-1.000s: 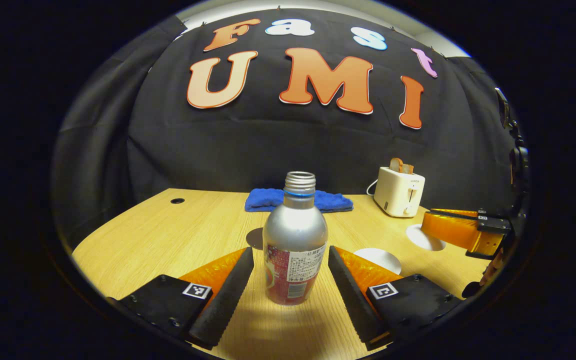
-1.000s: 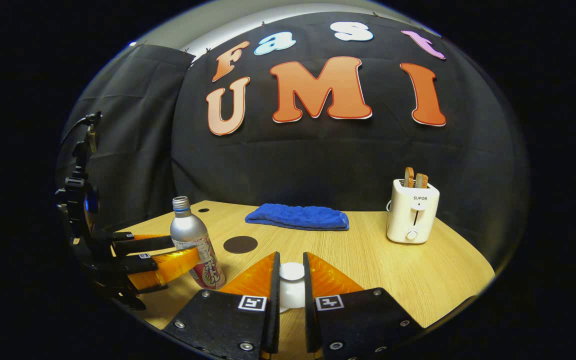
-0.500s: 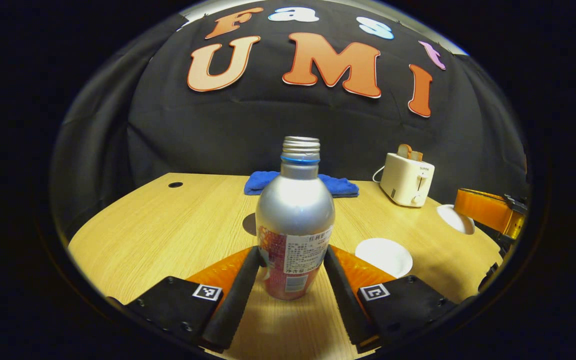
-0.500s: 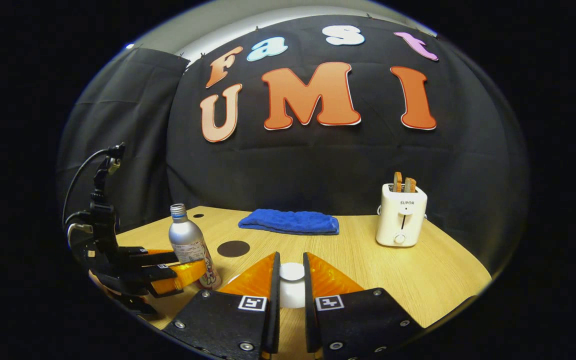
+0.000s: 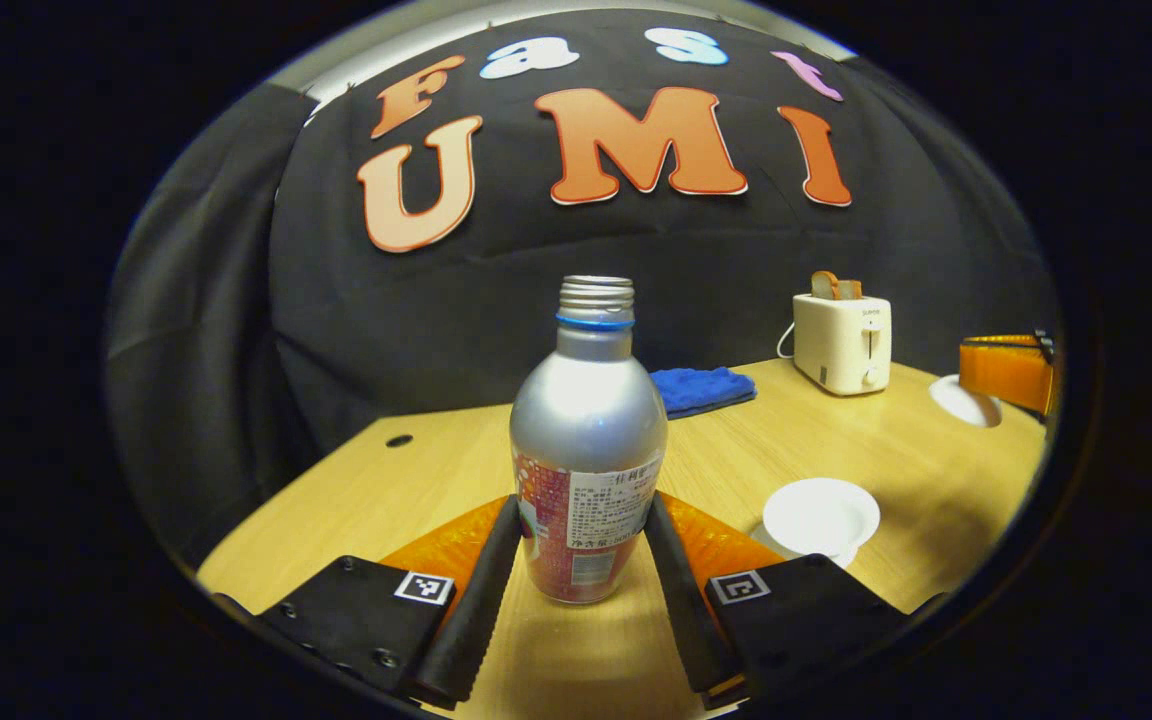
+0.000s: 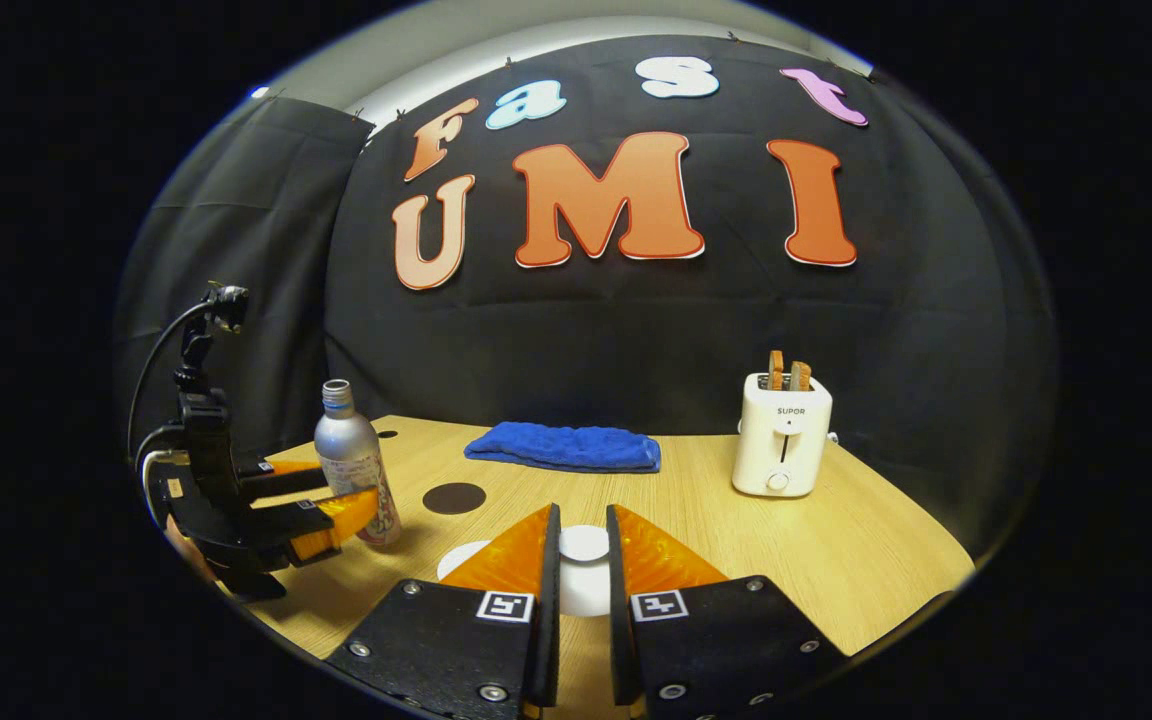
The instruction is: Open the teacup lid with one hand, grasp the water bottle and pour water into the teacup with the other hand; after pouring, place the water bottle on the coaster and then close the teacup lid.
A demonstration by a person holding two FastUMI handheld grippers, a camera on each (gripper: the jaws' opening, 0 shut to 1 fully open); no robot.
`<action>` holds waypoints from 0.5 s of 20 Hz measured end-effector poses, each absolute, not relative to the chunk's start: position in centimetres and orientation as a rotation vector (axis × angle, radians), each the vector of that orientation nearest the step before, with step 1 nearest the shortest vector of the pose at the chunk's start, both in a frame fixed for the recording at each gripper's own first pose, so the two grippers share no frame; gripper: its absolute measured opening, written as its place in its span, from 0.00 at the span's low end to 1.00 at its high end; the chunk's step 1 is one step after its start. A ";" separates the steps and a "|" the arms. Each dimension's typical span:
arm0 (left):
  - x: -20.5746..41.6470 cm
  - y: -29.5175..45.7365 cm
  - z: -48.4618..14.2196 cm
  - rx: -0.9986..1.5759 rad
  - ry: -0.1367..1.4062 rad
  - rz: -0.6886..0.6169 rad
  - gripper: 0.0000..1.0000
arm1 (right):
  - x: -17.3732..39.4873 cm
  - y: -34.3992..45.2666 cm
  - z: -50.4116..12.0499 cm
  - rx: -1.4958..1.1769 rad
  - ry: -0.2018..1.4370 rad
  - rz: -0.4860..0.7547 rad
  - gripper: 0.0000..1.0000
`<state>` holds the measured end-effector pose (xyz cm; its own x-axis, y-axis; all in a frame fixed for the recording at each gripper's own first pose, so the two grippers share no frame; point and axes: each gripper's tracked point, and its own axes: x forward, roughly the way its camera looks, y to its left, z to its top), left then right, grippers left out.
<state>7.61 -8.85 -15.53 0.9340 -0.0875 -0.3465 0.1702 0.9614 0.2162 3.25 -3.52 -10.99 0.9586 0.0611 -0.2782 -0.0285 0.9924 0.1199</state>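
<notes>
A silver water bottle (image 5: 586,450) with a red label and no cap stands upright between my left gripper's (image 5: 581,512) fingers, which press on both of its sides. In the right gripper view the bottle (image 6: 348,460) and the left gripper (image 6: 331,505) are at the far left. The white teacup (image 5: 821,513) sits uncovered to the bottle's right. My right gripper (image 6: 582,528) is shut on the knob of the white teacup lid (image 6: 584,588) and holds it above the table; part of the teacup (image 6: 464,556) shows behind its left finger. A dark round coaster (image 6: 453,497) lies beyond the cup.
A white toaster (image 6: 781,435) with bread slices stands at the back right of the wooden table (image 6: 836,540). A folded blue cloth (image 6: 564,446) lies along the back edge. A small hole (image 5: 398,440) marks the table's far left corner.
My left gripper's fingers have come together onto the bottle, and that view has swung so the teacup sits closer on the right. The right gripper has kept hold of the lid.
</notes>
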 end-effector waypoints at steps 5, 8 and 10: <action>8.5 -8.2 -14.2 0.503 0.283 -0.117 0.77 | 2.6 -4.9 -10.7 0.112 0.274 0.026 0.21; 8.5 -8.4 -13.7 0.667 0.256 -0.111 0.78 | 2.2 -5.8 -10.6 0.113 0.267 0.011 0.22; 8.4 -8.6 -13.5 0.751 0.243 -0.114 0.75 | 2.0 -6.6 -10.7 0.115 0.267 -0.005 0.22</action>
